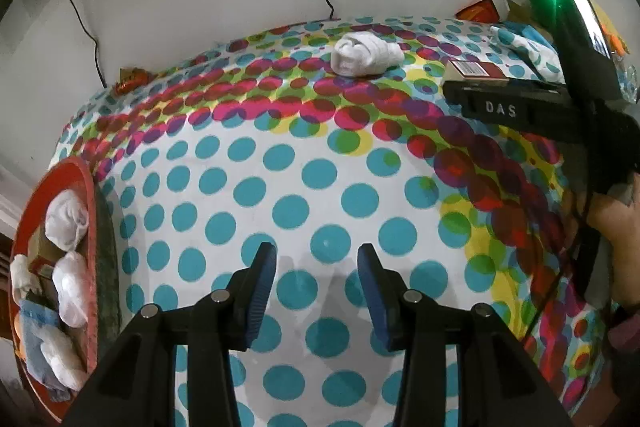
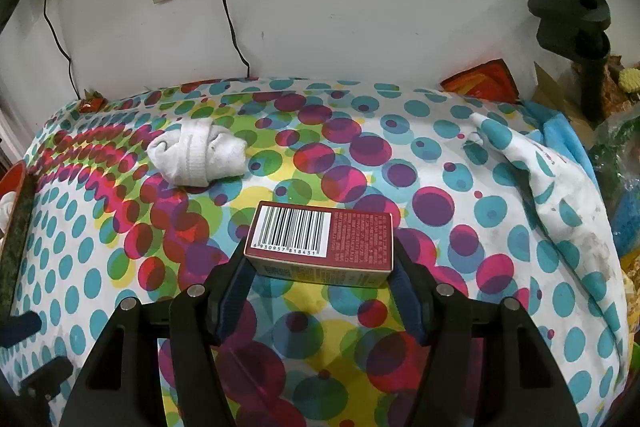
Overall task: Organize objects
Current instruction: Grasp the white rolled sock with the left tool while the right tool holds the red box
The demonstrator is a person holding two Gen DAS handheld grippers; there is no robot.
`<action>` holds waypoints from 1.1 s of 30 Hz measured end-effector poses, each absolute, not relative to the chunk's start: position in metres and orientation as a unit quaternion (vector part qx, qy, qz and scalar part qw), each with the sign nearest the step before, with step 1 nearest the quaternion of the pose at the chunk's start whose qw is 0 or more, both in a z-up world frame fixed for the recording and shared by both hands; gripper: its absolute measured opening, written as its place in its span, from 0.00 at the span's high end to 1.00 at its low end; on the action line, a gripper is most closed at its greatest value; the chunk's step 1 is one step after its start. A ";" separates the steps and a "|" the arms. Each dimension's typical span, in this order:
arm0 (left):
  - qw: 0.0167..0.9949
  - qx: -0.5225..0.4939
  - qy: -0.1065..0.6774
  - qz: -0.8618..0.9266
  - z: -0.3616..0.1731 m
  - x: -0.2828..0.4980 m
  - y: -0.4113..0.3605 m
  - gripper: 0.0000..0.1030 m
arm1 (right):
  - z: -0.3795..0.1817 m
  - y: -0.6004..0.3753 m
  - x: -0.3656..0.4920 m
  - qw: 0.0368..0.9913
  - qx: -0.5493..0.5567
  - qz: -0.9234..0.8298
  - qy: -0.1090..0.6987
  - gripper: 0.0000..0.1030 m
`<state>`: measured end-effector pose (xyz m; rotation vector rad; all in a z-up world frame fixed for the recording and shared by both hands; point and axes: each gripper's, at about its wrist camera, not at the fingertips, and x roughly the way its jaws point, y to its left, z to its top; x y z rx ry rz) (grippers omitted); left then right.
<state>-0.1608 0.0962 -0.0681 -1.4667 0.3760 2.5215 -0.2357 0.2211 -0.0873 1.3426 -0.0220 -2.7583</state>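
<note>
My right tongs [image 2: 320,269] grip a small dark-red cardboard box with a white barcode label [image 2: 320,247], the blue pads pressing on its two short ends, so I judge I am in the middle of carrying this box off to be sorted. The box sits just above the bench, which is covered in a white cloth printed with teal, pink and yellow dots [image 2: 440,327], though I cannot tell whether it has cleared the cloth or is only pinched where it lies. My left tongs [image 1: 316,291] stand open and empty, pointing down at a bare stretch of the same dotted cloth. In the left wrist view, at nine o'clock, sits a round red tray [image 1: 90,211] holding several rolled white bundles and something blue; I take it as the collecting place. At about twelve o'clock in that view, and at ten o'clock from the held box in the right wrist view, lies a rolled pair of white socks [image 2: 196,153], well apart from both tongs and near the wall. The next move, as I read it, calls for swinging the box across toward the tray and setting it down among the bundles without knocking them, keeping the squeeze steady so the smooth cardboard does not slip. After that, the socks look like a job for my free left tongs.
</note>
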 end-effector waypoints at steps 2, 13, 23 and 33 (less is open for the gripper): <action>0.104 -0.497 0.132 0.851 -0.068 -0.163 0.099 0.58 | -0.088 0.224 -0.233 0.036 0.437 -0.899 -0.008 0.40; 0.105 -0.490 0.137 0.854 -0.060 -0.183 0.107 0.58 | -0.090 0.222 -0.233 0.032 0.437 -0.899 -0.007 0.40; 0.119 -0.494 0.120 0.853 -0.062 -0.207 0.111 0.58 | -0.091 0.221 -0.232 0.029 0.437 -0.899 -0.007 0.40; 0.128 -0.501 0.111 0.849 -0.065 -0.237 0.114 0.58 | -0.094 0.221 -0.232 0.022 0.437 -0.899 -0.007 0.40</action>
